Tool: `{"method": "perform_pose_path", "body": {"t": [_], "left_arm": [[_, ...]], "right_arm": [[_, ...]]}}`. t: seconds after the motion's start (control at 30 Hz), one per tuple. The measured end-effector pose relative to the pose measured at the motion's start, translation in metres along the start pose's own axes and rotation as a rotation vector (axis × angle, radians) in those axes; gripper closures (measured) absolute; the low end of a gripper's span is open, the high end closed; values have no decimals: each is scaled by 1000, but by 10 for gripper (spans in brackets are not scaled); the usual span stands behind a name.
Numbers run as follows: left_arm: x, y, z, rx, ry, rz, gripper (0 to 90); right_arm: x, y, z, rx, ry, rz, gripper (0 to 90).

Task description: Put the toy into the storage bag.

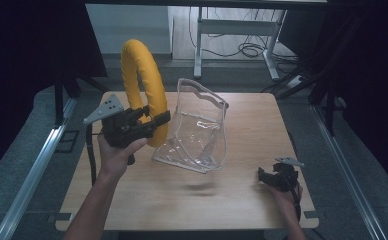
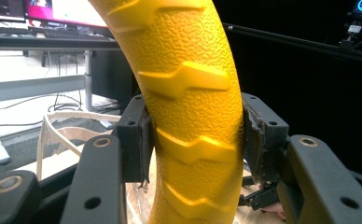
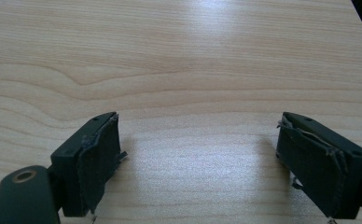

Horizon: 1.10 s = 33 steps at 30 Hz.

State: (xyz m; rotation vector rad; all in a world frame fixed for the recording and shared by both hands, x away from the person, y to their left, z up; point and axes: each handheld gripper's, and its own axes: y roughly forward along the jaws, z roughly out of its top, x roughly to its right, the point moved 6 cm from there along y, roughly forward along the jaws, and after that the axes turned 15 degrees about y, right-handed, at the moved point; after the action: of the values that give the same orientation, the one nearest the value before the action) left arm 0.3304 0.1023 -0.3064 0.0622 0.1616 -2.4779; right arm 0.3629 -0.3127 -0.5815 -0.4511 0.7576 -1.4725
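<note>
Pinching the yellow ring (image 1: 143, 85), left tongs (image 1: 152, 121) hover; right tongs (image 1: 271, 176) spread near table edge (image 1: 309, 202).

This was a lab or recording workspace rather than a home. A bare wooden counter (image 1: 192, 200) stood on grey carpeted floor (image 1: 27, 130), flanked by metal rails (image 1: 32, 165) and walled in by black curtains (image 1: 27, 45). Beyond the raised left gripper (image 1: 154, 120), a white-framed desk (image 1: 232, 30) stood over a tangle of loose cables (image 1: 247, 49). In the left gripper view, a lit monitor (image 2: 62, 11) sat on that desk above the gripper.
</note>
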Motion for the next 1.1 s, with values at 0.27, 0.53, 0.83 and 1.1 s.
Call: {"method": "perform_pose_path", "body": {"t": [0.27, 0.53, 0.83, 1.1], "left_arm": [[2, 6, 4, -1, 8, 1, 503], [4, 14, 11, 6, 18, 0, 503], [16, 29, 25, 15, 42, -28, 503], [30, 42, 38, 21, 69, -63, 502]], "right_arm": [[0, 0, 0, 4, 1, 4, 139], [0, 0, 0, -1, 0, 0, 139], [0, 0, 0, 0, 0, 0, 139], [0, 0, 0, 0, 0, 0, 139]]}}
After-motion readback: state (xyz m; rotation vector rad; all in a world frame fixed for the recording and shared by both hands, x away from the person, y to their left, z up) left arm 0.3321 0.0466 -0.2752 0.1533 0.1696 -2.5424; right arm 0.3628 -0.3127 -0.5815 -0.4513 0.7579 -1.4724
